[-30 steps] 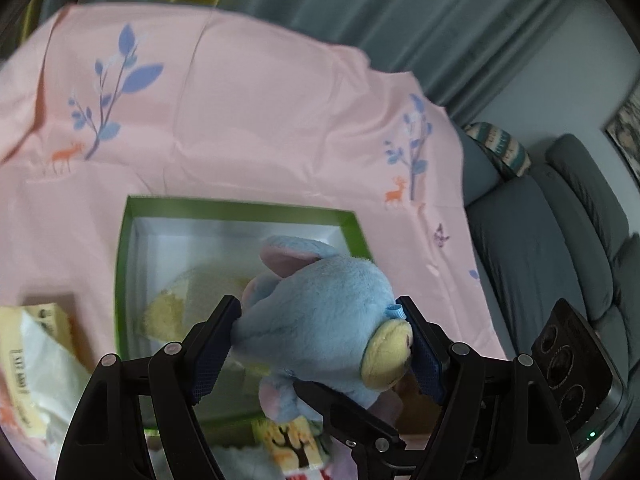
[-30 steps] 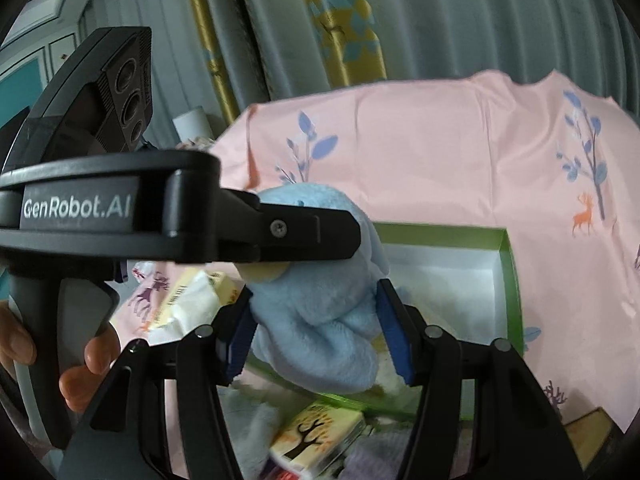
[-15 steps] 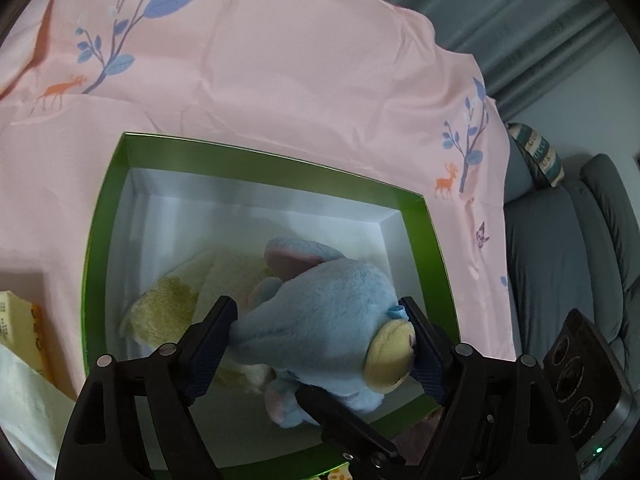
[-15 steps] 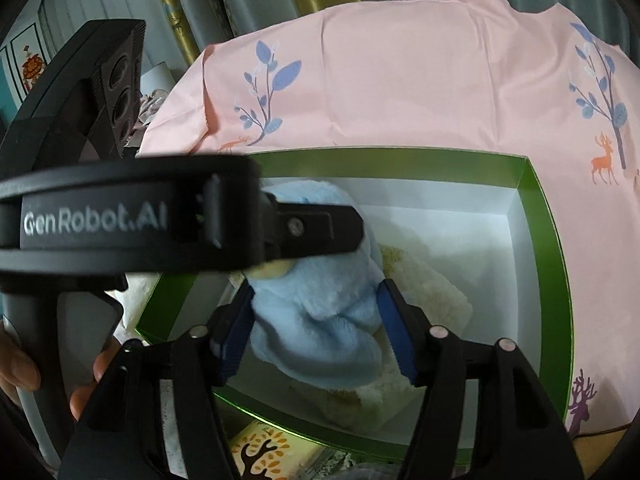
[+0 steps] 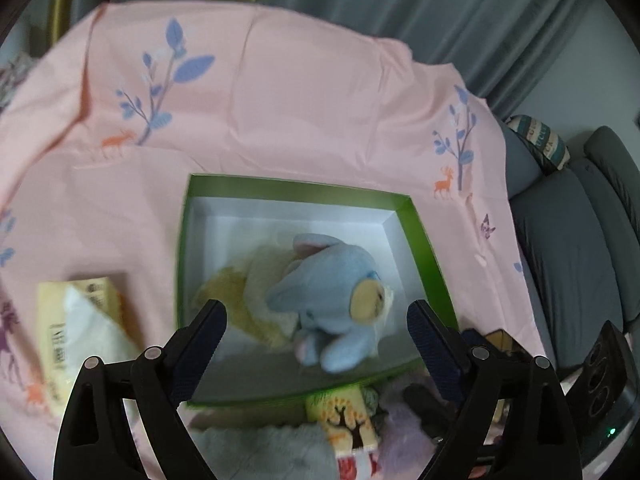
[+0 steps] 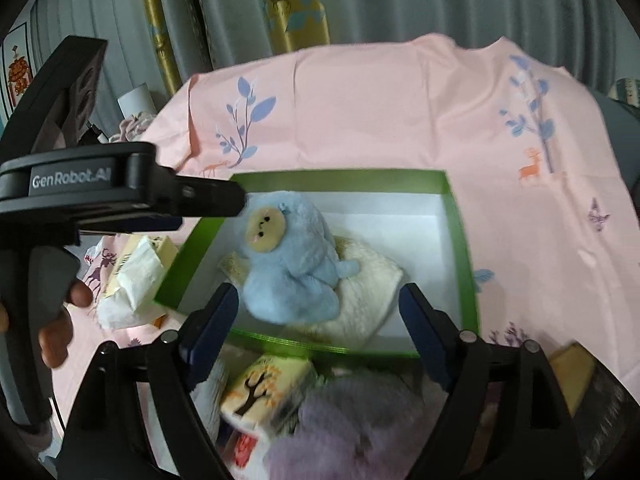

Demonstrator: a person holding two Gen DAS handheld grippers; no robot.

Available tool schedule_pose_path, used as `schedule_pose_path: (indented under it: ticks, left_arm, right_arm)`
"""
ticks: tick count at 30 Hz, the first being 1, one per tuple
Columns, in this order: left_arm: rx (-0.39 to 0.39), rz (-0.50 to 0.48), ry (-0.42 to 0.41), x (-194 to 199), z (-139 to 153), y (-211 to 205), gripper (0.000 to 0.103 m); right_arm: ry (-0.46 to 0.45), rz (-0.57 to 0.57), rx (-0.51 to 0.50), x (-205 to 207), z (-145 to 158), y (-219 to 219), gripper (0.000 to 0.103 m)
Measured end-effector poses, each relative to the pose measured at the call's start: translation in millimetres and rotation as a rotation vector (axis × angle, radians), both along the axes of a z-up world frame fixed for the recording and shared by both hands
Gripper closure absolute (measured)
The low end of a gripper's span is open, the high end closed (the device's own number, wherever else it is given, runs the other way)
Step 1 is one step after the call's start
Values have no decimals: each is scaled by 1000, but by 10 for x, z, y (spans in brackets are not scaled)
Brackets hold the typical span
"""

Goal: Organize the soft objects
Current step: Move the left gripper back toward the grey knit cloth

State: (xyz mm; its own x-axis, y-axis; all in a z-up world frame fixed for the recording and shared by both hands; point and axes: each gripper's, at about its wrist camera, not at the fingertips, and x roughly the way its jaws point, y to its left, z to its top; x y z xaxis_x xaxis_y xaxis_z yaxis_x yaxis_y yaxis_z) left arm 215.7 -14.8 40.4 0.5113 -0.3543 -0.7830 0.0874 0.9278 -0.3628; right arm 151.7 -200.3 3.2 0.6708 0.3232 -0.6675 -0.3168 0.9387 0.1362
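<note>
Scene: a pink cloth printed with blue trees and orange deer [image 5: 304, 92] covers the table; a shallow green-rimmed cardboard box with a white inside [image 5: 420, 236] sits on it.
Task's thing: a pale blue plush toy with a tan round face [image 6: 288, 264] lies inside the box, on top of a cream fluffy cloth [image 6: 360, 300].
My left gripper [image 5: 316, 320]: its jaws have just been opening; they stand wide apart, and the toy lies beyond them, touching neither pad.
My right gripper [image 6: 318, 312]: its jaws have just been opening too; they gape, with the toy just ahead of the pads and free of them.
Still outside the box: a lavender fuzzy bundle [image 6: 352, 424], a small carton printed with an autumn tree [image 6: 268, 392] and a yellow pack of white tissues [image 5: 76, 320] (the nearest items are blurred).
Progress: I judge one toy placed and several soft things left to sort.
Risk one: the toy leans on a soft, uneven cloth, so it could roll towards the near wall.
Risk two: my open fingers are close to the near rim; pulling back low could catch it and drag the light box.
Risk three: both grippers crowd one spot, so they may knock together.
</note>
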Motion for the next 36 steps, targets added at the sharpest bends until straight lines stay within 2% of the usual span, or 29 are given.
schedule_pose_path:
  ticks: [6, 10, 18, 24, 26, 36]
  left_arm:
    - [49, 20, -25, -451, 148, 77, 11]
    - [84, 18, -37, -814, 176, 95, 11]
    - [96, 11, -28, -1379, 62, 97, 11]
    - [80, 14, 4, -1632, -64, 138, 10]
    - [76, 28, 25, -1702, -133, 165, 1]
    - [60, 72, 36, -1989, -349, 362, 1]
  right_arm:
    - [-55, 8, 1, -438, 209, -44, 15]
    - [-69, -8, -25, -715, 246, -58, 15]
    - [-70, -30, -27, -1242, 251, -138, 14]
    - [-47, -34, -21, -1431, 192, -195, 13]
    - [-41, -34, -15, -1491, 174, -195, 13]
    - [-27, 25, 12, -1759, -10, -195, 13]
